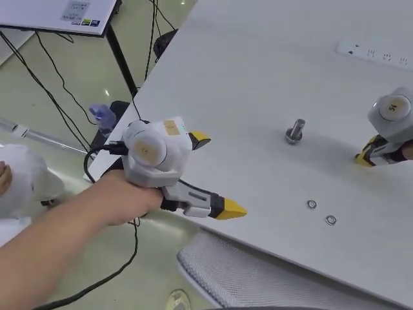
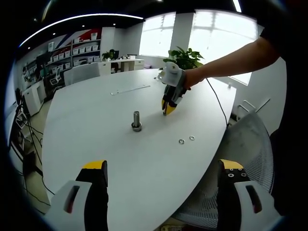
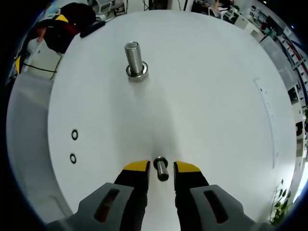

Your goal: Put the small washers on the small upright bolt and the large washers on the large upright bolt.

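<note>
My left hand-held gripper hangs off the near edge of the desk with its jaws spread wide and nothing between them. My right hand-held gripper is set narrow, its jaws standing either side of the small upright bolt. A sliver of gap shows on each side, so I judge it is not clamped. The large upright bolt stands well apart, mid-desk.

I count two bolts and two loose washers lying flat near the desk edge, just beside each other. Both look about the same size. They should be light, stiff, thin and slippery, sitting flush on the smooth top. I would pinch one across its rim with the jaw tips, expecting it to skid.
</note>
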